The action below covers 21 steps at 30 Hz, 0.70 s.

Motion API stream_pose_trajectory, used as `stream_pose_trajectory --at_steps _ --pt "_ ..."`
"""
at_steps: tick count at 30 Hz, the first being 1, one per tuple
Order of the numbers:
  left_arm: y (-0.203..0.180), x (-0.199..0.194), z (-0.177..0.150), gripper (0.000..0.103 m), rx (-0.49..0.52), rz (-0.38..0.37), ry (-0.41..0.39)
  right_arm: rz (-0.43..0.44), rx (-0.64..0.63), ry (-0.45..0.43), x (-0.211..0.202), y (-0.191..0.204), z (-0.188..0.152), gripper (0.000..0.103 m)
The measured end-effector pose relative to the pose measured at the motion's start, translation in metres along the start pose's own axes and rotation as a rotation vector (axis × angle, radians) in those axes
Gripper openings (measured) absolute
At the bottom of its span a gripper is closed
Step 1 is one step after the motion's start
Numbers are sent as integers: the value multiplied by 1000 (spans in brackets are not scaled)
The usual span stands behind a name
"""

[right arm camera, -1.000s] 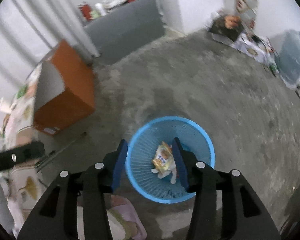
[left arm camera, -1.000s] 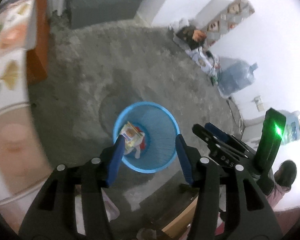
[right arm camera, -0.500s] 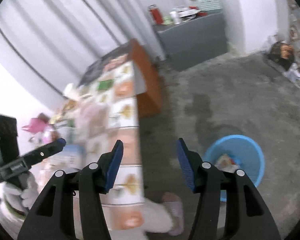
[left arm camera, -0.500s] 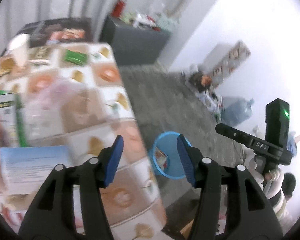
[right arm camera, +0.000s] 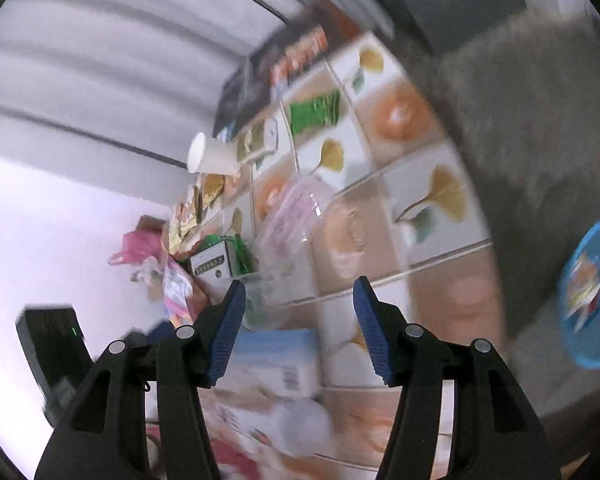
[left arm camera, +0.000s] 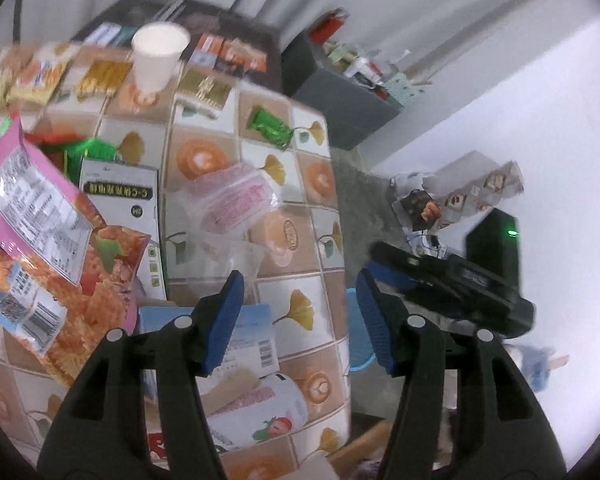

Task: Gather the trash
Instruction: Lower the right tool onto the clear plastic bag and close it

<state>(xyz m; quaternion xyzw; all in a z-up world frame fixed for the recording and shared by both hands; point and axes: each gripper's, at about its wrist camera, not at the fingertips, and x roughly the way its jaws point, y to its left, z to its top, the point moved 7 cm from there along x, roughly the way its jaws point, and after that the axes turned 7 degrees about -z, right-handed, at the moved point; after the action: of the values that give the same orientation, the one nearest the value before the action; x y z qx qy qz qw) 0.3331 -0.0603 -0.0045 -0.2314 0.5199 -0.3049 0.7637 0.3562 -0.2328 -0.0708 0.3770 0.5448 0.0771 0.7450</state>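
Grippers left (left arm camera: 298,300) and right (right arm camera: 298,310) gape wide, empty

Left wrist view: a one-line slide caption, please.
Open left tool above the wrapper-strewn tiled table, blue bin past its edge.

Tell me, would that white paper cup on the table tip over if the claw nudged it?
Probably. The white paper cup stands upright on its narrower base, so it looks top-heavy. It seems thin-walled and light, so a push would likely topple it, and a hard squeeze might crush it. Whether it holds anything cannot be seen.
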Motion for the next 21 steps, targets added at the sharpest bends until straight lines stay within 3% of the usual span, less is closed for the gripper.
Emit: stream_pose_trajectory --at_steps 5,11,21 --pt "18 30 14 52 -56 27 88 5 134 77 51 5 21 55" --pt "40 62 30 46 -89 116 192 -30 261 124 92 0 42 55" --pt "65 75 44 44 -109 179 253 -135 214 115 118 12 65 55"
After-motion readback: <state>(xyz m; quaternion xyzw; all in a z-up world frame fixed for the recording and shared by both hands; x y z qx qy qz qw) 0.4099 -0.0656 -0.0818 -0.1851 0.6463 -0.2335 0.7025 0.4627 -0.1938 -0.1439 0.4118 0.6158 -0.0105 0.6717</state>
